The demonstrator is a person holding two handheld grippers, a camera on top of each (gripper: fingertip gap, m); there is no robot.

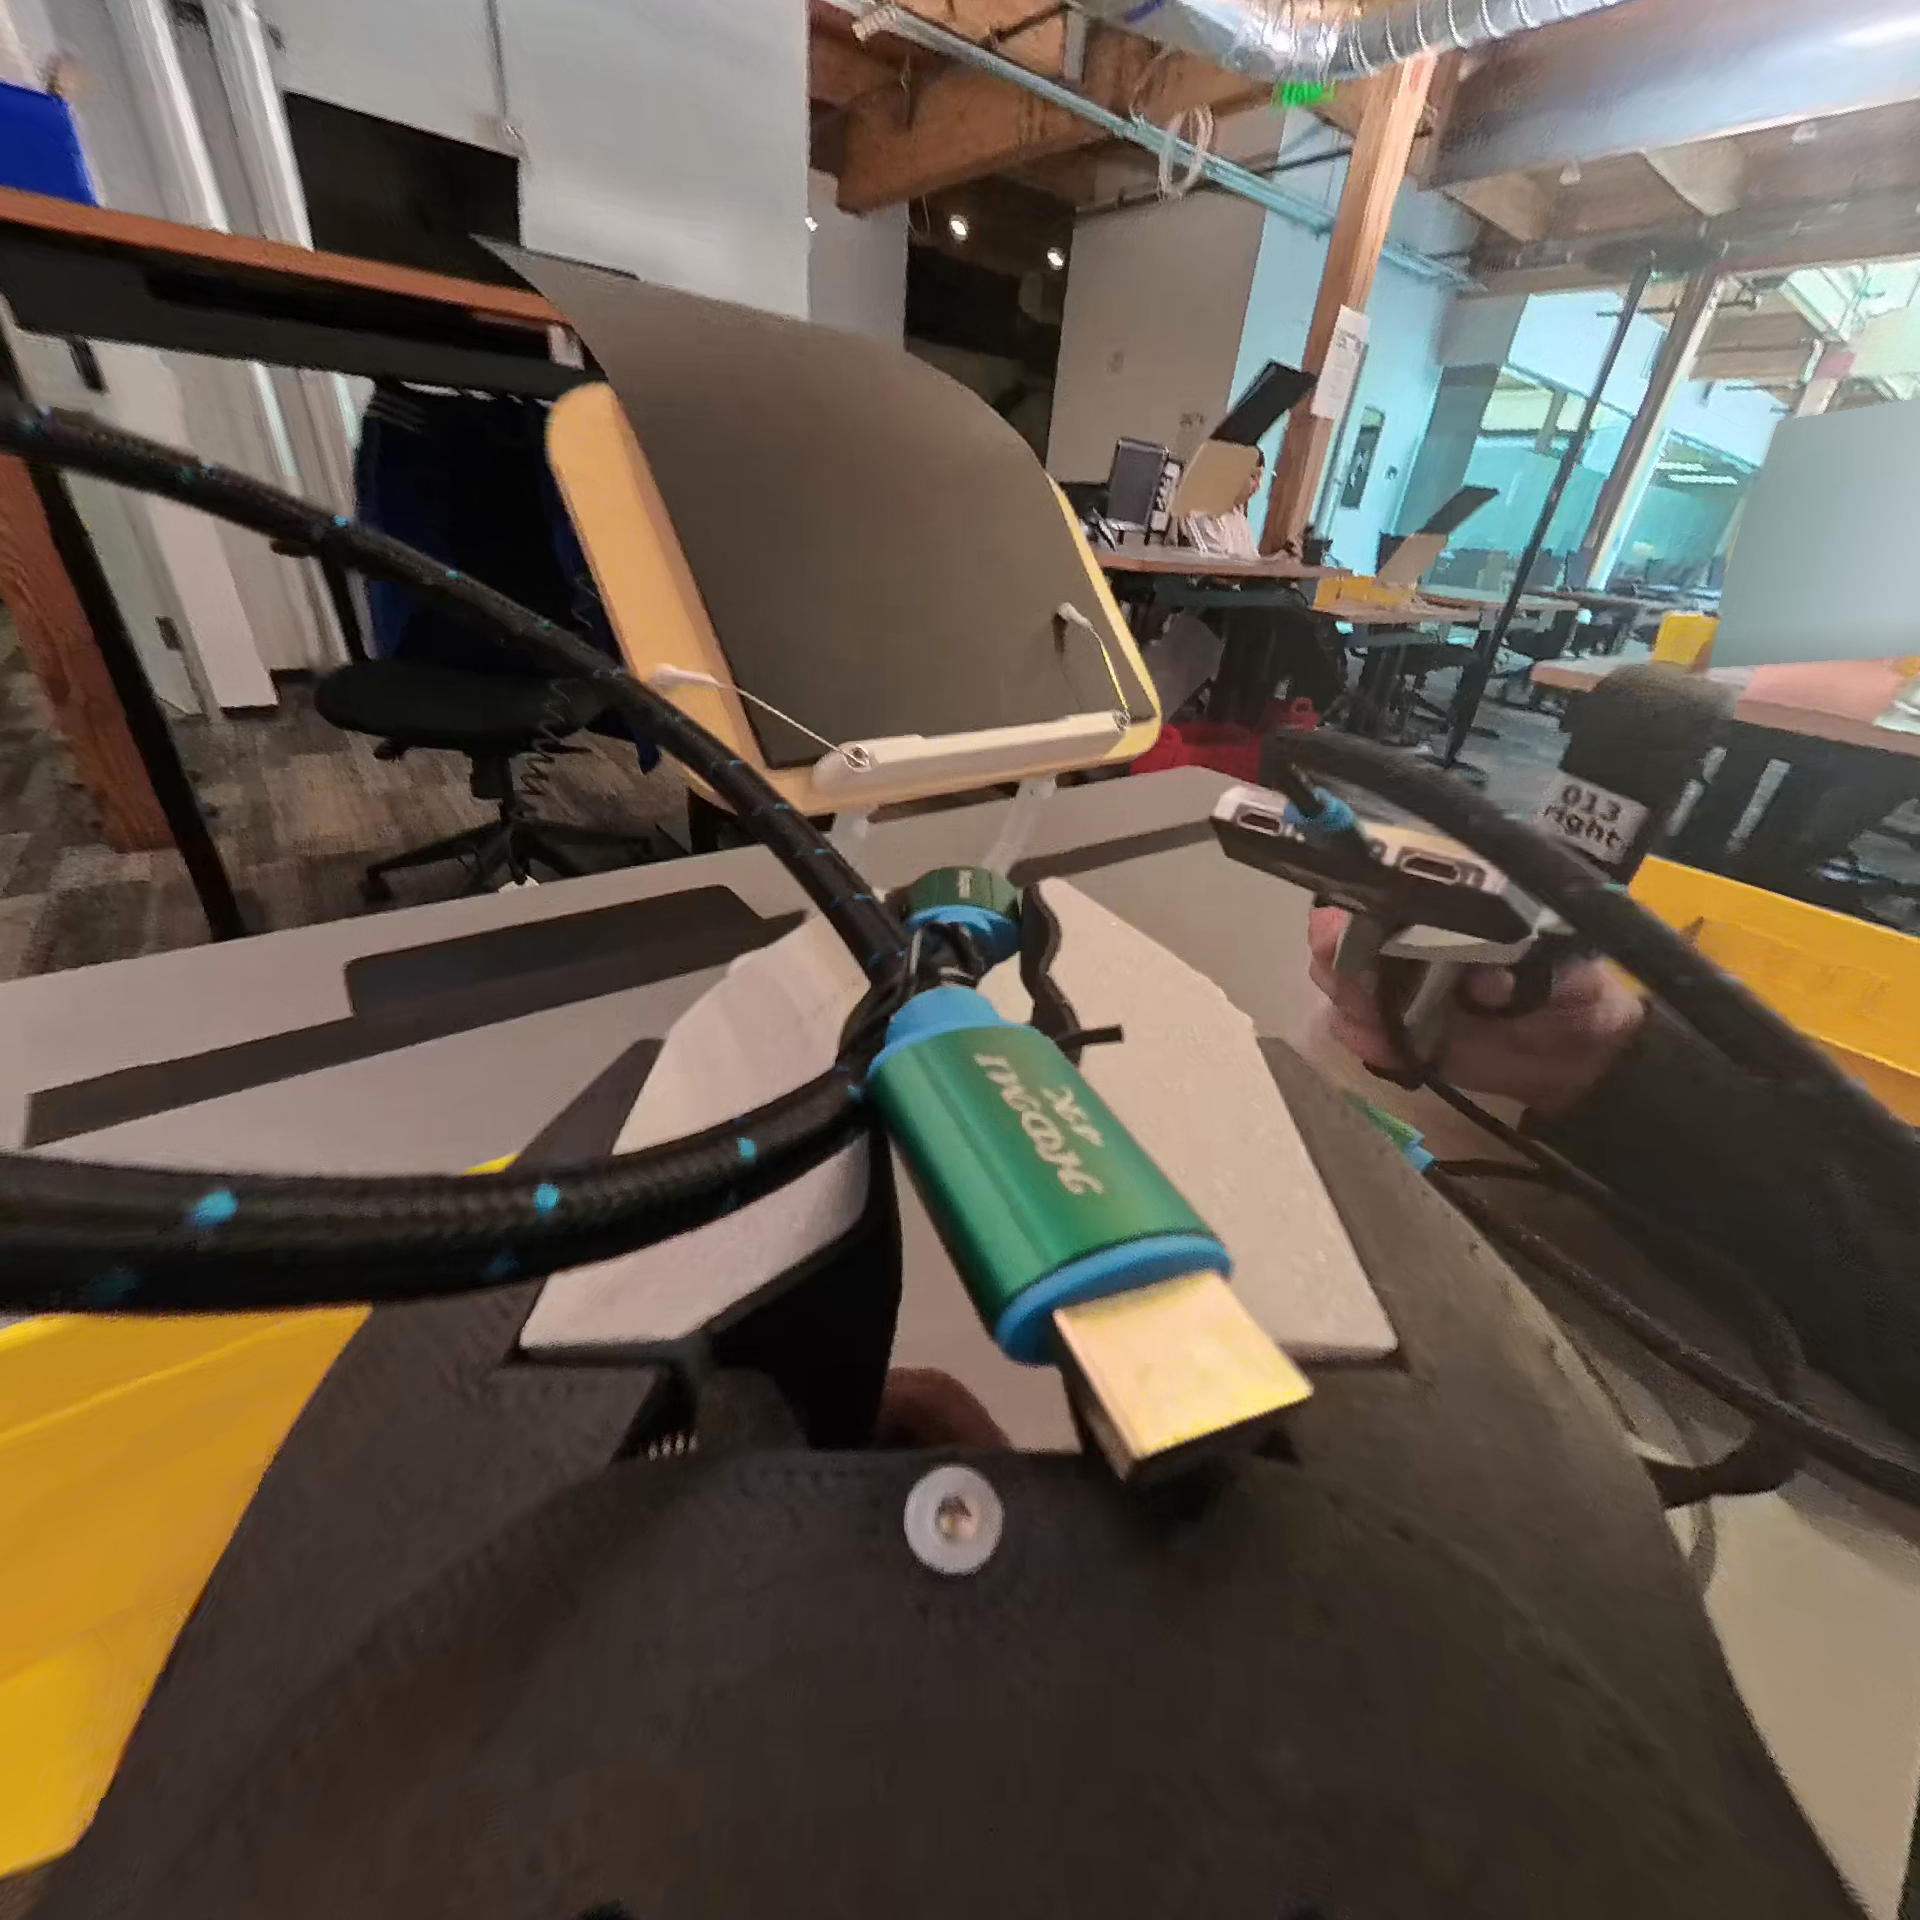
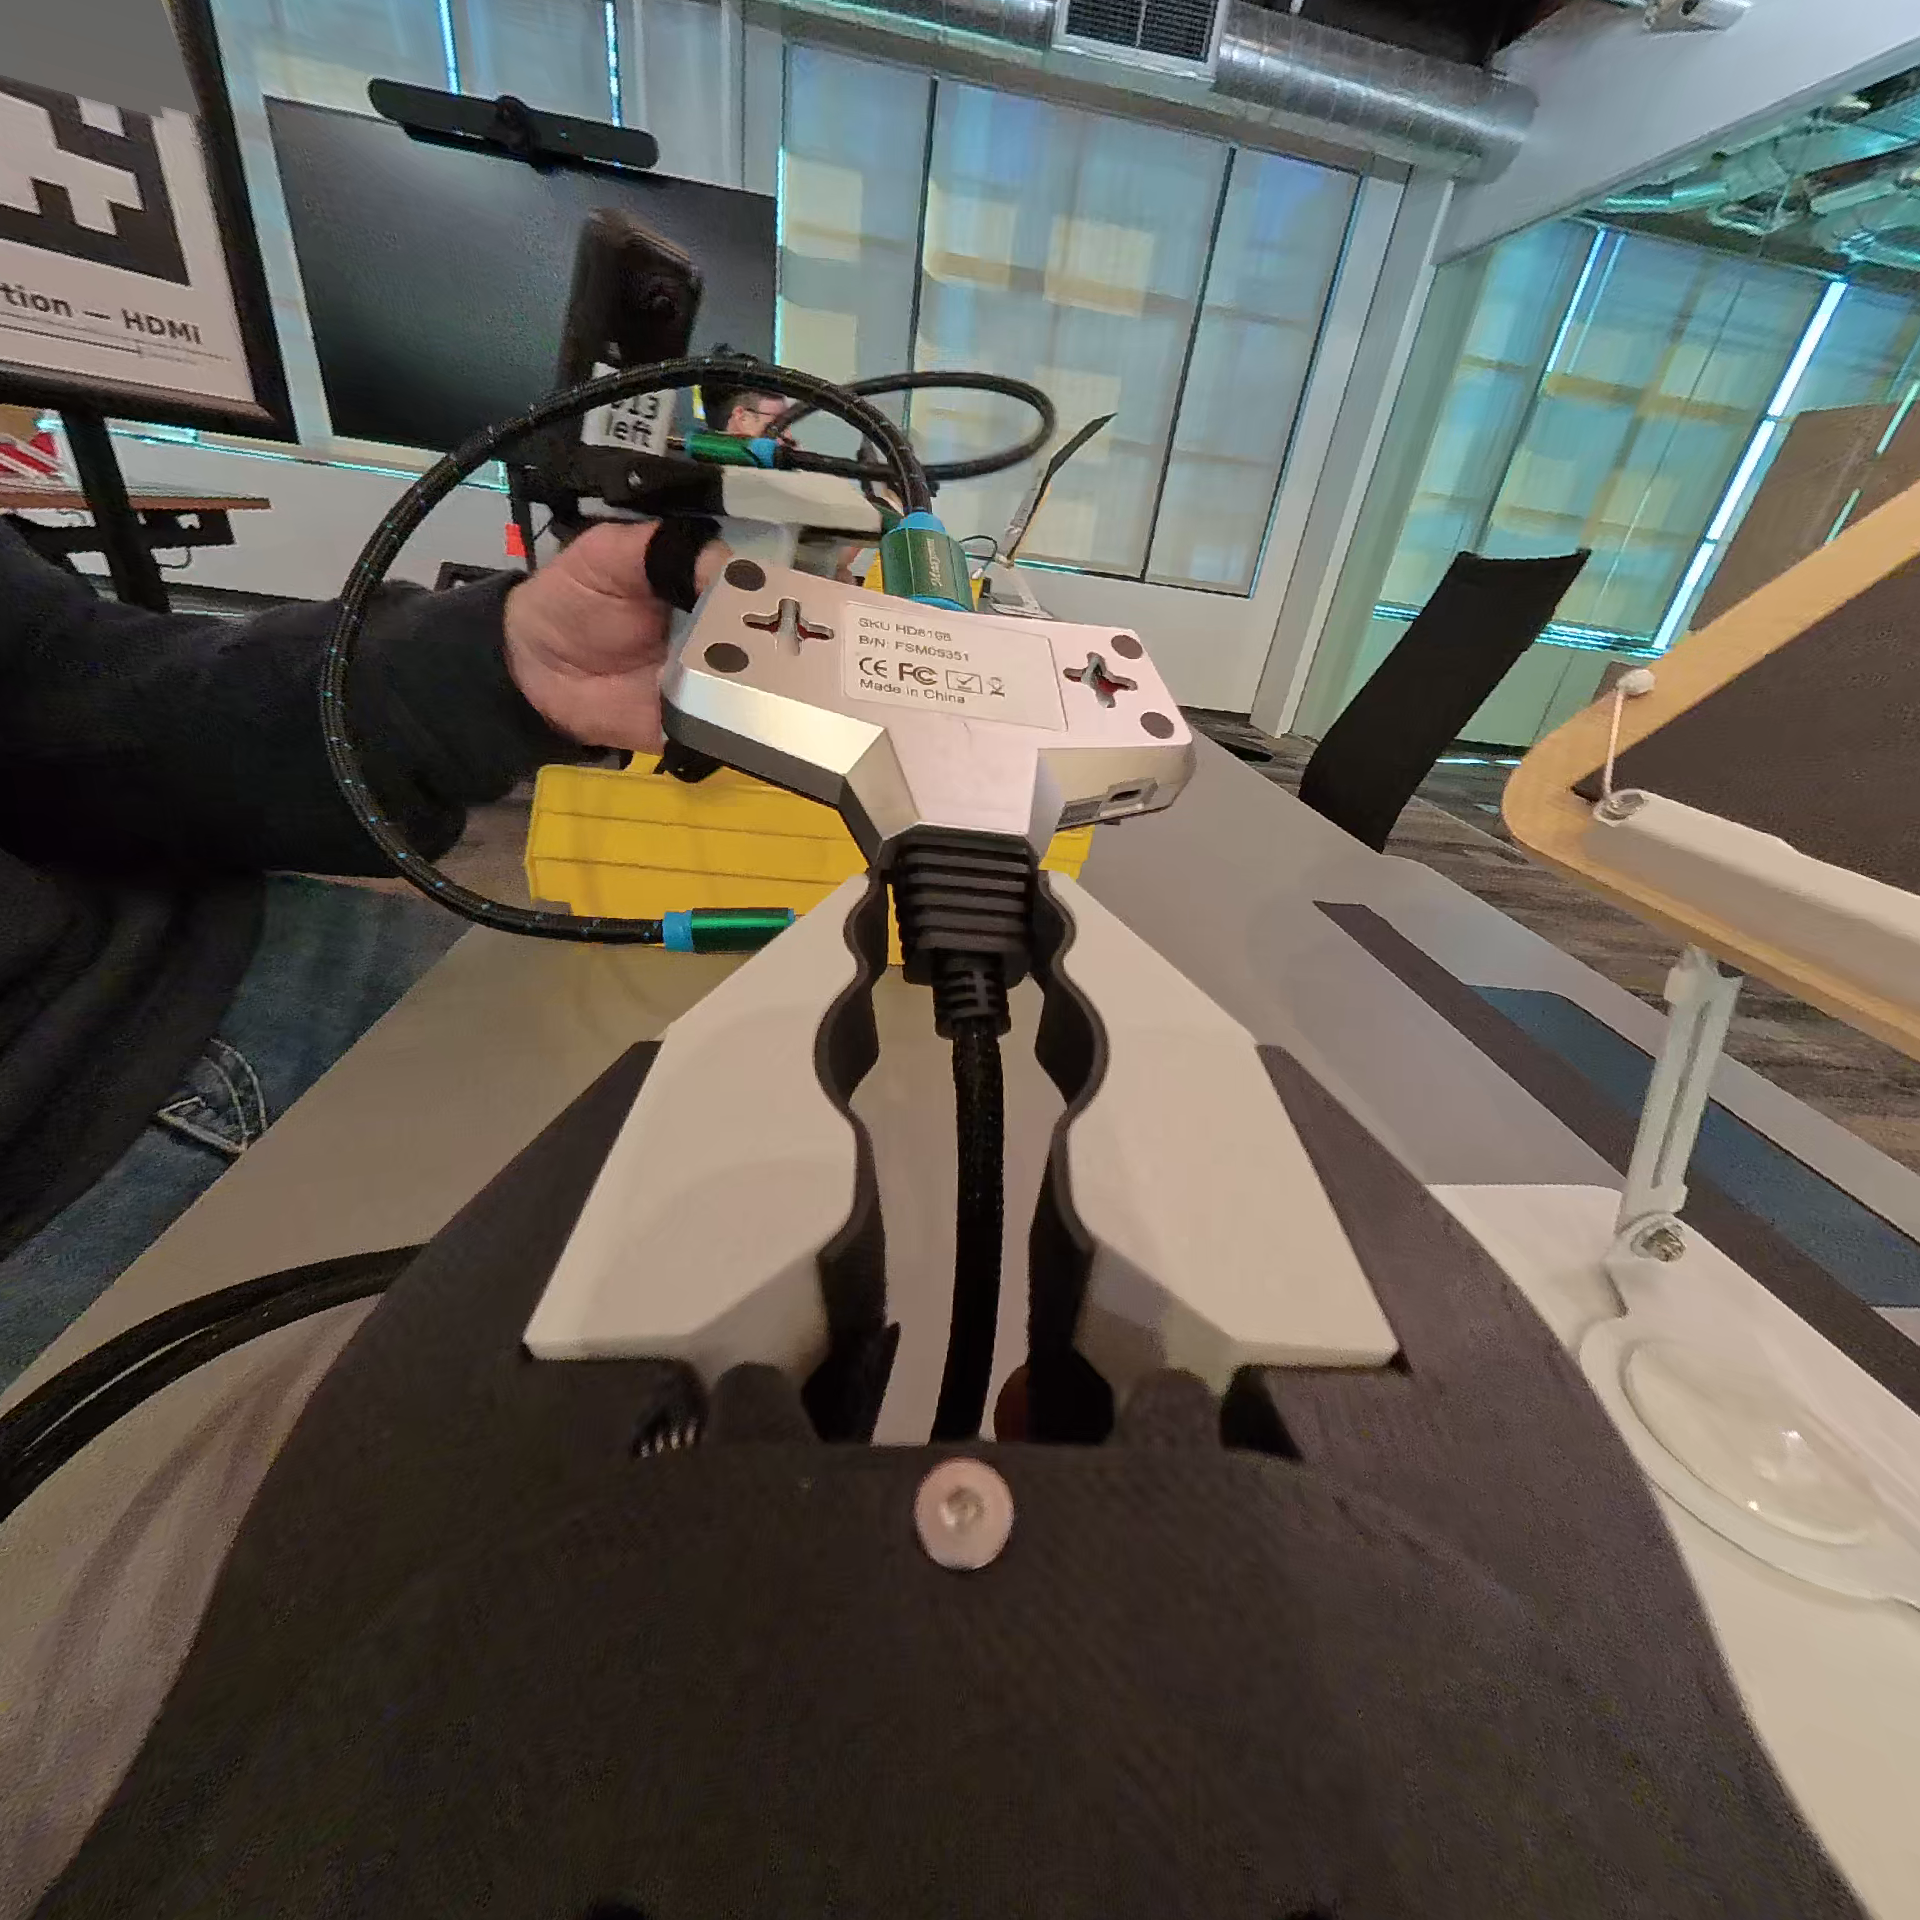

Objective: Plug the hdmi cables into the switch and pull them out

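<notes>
My right gripper (image 2: 961,894) is shut on the black strain relief (image 2: 961,914) of the silver HDMI switch (image 2: 935,717). It holds the switch above the table with its labelled underside up. My left gripper (image 1: 940,940) is shut on a coiled black braided HDMI cable (image 1: 416,1195), just behind a green plug (image 1: 951,894). A second green plug (image 1: 1039,1174) with a gold connector points back at the camera. The switch (image 1: 1371,873) shows to the right, ports facing me, apart from the held plug. Whether a cable sits in a port I cannot tell. A third green plug (image 2: 732,928) lies on the table.
A yellow bin (image 2: 707,842) stands on the grey table (image 1: 208,997) beyond the switch. A wood-edged black board on a white stand (image 1: 862,540) rises at the table's far side, and it shows at the right in the right wrist view (image 2: 1766,727). A person's hand (image 2: 582,644) holds the left gripper. Left tips to right tips: about 20 cm.
</notes>
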